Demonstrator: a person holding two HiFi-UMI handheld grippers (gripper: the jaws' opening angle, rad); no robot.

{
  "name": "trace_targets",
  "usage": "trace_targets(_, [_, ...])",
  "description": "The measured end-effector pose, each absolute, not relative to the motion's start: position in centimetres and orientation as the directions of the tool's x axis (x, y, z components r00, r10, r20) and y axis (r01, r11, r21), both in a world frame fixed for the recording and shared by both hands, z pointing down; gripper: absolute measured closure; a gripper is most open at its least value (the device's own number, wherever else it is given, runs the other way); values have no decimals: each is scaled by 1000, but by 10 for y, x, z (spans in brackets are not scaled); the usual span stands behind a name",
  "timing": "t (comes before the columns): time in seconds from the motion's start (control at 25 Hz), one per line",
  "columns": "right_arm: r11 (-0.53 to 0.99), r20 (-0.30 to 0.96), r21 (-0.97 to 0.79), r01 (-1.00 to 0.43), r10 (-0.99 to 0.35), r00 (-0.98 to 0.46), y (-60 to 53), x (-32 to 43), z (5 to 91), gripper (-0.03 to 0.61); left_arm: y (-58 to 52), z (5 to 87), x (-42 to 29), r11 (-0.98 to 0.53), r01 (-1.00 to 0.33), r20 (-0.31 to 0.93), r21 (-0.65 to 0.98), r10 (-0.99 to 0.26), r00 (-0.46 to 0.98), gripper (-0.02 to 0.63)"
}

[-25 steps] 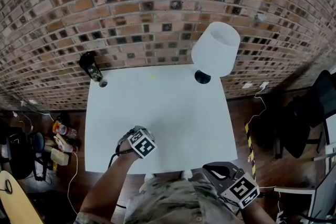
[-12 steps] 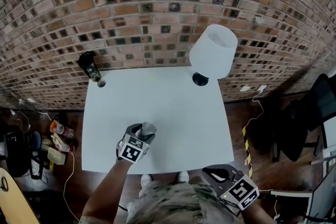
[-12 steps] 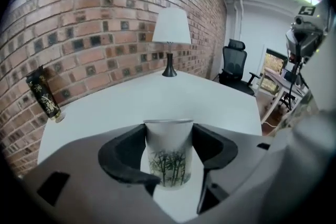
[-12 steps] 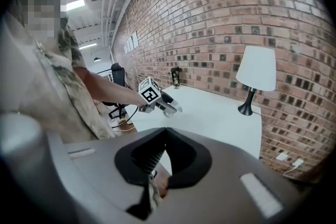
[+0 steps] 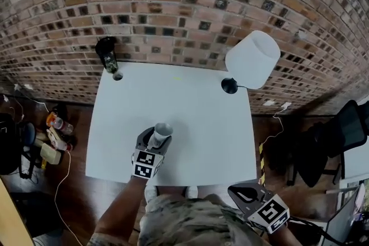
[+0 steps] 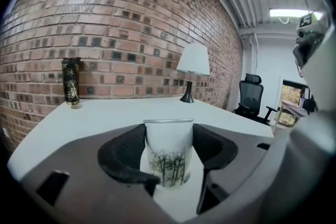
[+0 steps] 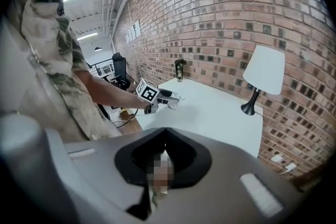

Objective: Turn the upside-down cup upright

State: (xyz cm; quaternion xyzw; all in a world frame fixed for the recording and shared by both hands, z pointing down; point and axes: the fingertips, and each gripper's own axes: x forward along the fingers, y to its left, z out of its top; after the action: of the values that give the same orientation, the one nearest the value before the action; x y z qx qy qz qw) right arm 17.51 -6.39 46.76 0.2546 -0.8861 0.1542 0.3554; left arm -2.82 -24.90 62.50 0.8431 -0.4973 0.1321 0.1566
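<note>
A white cup printed with bamboo is in my left gripper, near the front of the white table. The left gripper view shows the cup standing rim up between the two dark pads, which press on its sides; its base sits just above the table top. My right gripper hangs off the table's front right corner, over the person's lap, its jaws together with nothing in them. In the right gripper view the left gripper is far off with the cup.
A white-shaded lamp on a black base stands at the table's back right corner. A dark patterned tumbler stands at the back left against the brick wall. An office chair is on the right, and clutter lies on the floor at the left.
My left gripper has rolled over and risen a little; the cup, hidden under it before, now shows rim up between the jaws. The right gripper has stayed put.
</note>
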Motion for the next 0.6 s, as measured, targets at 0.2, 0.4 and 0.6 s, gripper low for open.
trace_targets(0.2, [832, 730, -85, -549, -323, -603, -59, 160, 468, 575, -234, 630, -38, -443, -883, 330, 156, -819, 470, 330])
trace_targets(0.4, [851, 741, -83, -518, -295, -603, -53, 138, 467, 575, -223, 628, -43, -457, -881, 293, 127, -831, 473, 331])
trace_targets(0.6, [864, 743, -71, -498, -287, -604, -53, 120, 464, 575, -208, 630, -47, -480, -871, 294, 110, -821, 489, 331])
